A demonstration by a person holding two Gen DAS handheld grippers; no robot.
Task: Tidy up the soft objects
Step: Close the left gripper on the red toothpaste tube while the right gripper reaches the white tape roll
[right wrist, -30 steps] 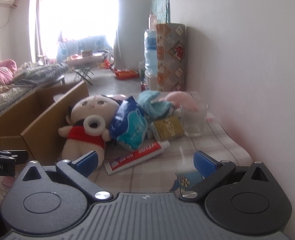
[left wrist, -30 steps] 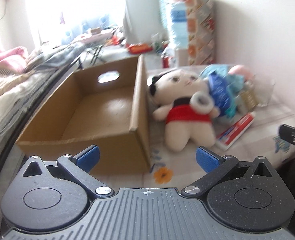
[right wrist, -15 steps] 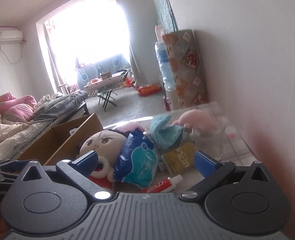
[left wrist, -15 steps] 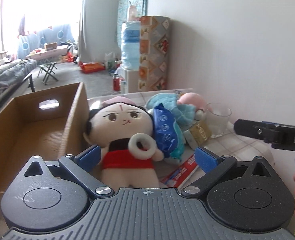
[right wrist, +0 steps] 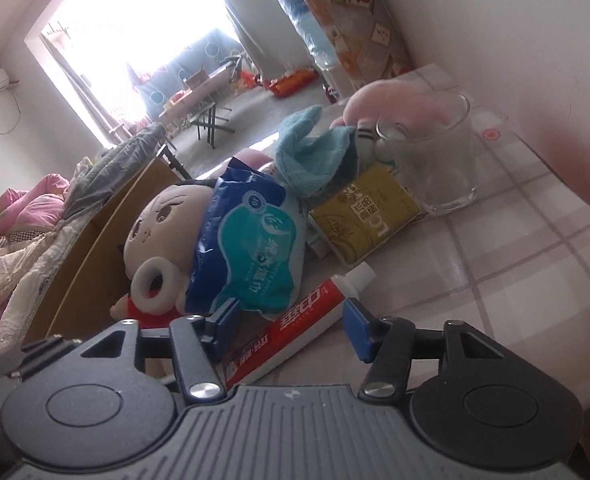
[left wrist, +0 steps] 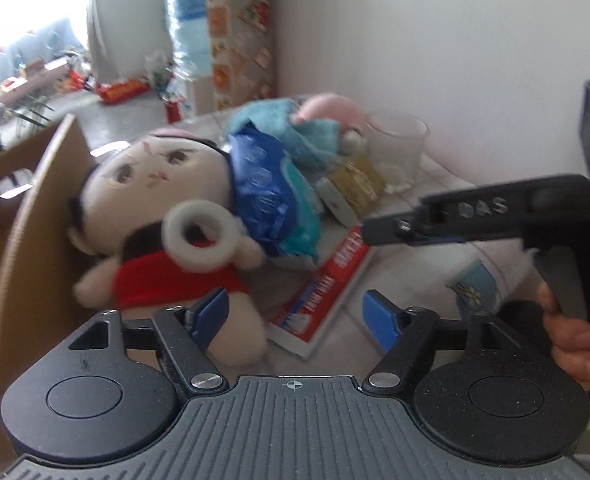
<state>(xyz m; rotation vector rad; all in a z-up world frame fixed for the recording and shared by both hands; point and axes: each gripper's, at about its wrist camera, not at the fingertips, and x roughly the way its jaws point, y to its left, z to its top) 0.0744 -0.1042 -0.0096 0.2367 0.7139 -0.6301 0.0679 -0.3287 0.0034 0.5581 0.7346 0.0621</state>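
Left hand-held gripper (left wrist: 295, 312), jaws just narrowed but pinching nothing, faces the doll (left wrist: 167, 224) lying beside the box (left wrist: 19, 240), right hand-held gripper (right wrist: 291, 326) likewise half-spread over the toothpaste (right wrist: 295, 328)

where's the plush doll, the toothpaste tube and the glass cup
plush doll (left wrist: 151, 168): left wrist view, on its face
toothpaste tube (right wrist: 295, 324): right wrist view, on the red body
glass cup (right wrist: 443, 172): right wrist view, on its clear side wall
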